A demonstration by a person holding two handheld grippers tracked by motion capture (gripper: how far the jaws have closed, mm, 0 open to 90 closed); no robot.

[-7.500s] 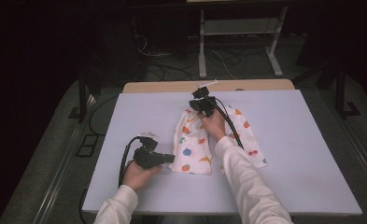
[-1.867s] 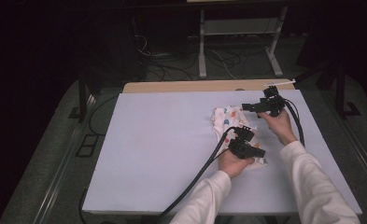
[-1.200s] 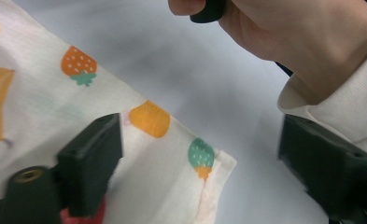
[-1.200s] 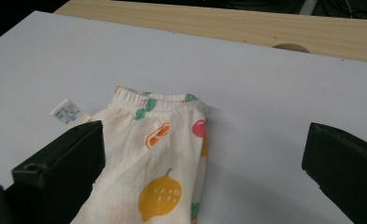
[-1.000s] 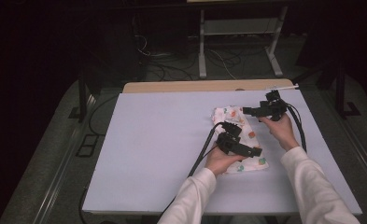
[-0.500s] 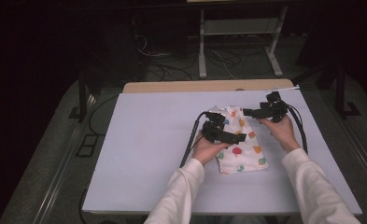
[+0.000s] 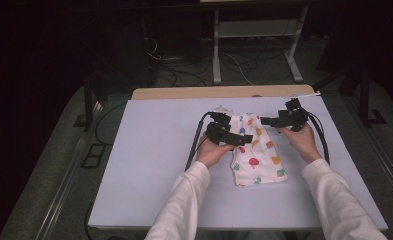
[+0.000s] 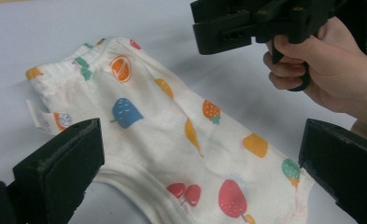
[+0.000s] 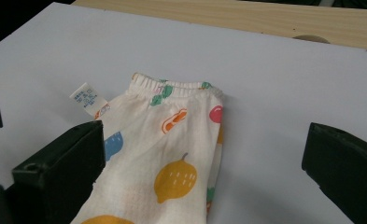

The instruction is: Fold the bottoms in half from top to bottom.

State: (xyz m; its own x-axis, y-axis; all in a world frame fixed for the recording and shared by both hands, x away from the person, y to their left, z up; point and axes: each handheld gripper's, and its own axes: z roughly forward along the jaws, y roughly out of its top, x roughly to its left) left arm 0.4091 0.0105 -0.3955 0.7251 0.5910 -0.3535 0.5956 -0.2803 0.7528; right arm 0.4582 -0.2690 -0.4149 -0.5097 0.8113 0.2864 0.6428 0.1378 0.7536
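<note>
A small folded garment lies flat on the pale, matte table, right of centre and toward the far edge. It is soft white cloth with a fine waffle-like weave, printed with fruit: a yellow lemon, red cherries and strawberries, orange slices, a blue shape. In the right gripper view its gathered elastic waistband runs across the far end, ribbed and puckered, and a small white care label sticks out at the left corner. The cloth forms a long, narrow shape that widens a little toward the person, with a stitched hem along one edge.

The left gripper, blocky black plastic, hovers over the garment's left side; in its own view the two square-ended jaws stand wide apart with the cloth between and below them, gripping nothing. Whether the jaw tips touch the fabric is hard to tell.

The right gripper sits just off the garment's far right corner, its jaws likewise spread wide and empty. Past the table's far edge runs a bare wooden strip.
</note>
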